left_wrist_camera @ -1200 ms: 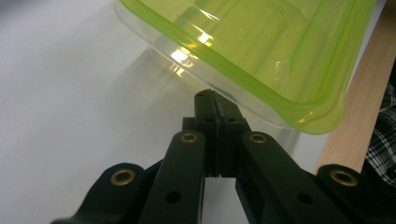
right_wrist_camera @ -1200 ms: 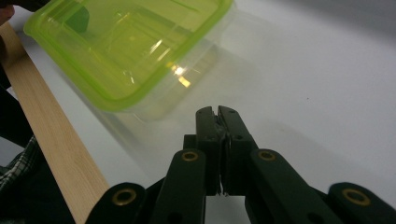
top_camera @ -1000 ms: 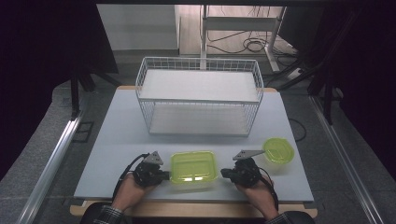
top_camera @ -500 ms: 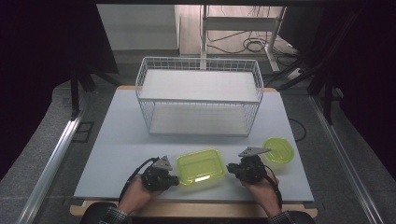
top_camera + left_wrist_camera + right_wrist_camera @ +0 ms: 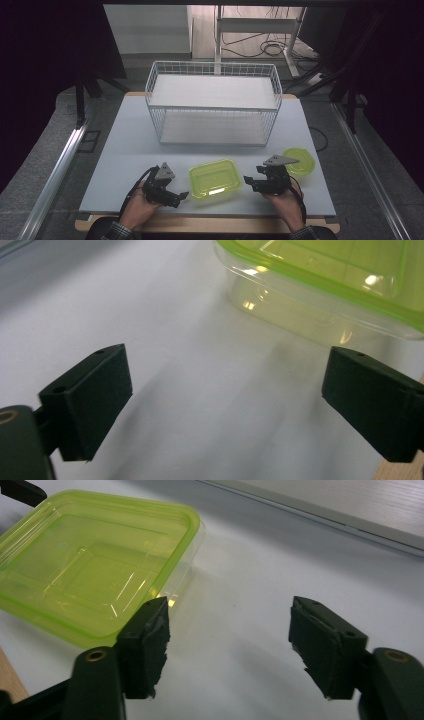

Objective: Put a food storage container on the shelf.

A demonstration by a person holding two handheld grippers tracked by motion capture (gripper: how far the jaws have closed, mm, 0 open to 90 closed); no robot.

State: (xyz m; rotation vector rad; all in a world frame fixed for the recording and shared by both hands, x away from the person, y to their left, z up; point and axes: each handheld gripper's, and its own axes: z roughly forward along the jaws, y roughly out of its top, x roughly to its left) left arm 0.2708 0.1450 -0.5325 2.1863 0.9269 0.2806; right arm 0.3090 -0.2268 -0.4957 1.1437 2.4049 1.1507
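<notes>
From above, a green lidded box [image 5: 215, 178] sits on the bench [image 5: 125, 145] near its front edge, between the two grippers. The left gripper [image 5: 172, 196] lies just beside the box's left side and the right gripper [image 5: 251, 182] just beside its right side; neither seems to touch it, though the view is small. A round green tub [image 5: 300, 160] rests behind the right gripper, and a white wire basket [image 5: 212, 102] stands farther back, well apart from the box.

Along the left gripper [image 5: 225, 405], the two black jaws stand wide apart with bare bench between them, and the box [image 5: 320, 285] lies ahead toward the upper right.

Along the right gripper [image 5: 230, 635], the jaws are likewise spread with nothing between them; the box [image 5: 95, 560] sits just beside the left jaw, outside the gap.
</notes>
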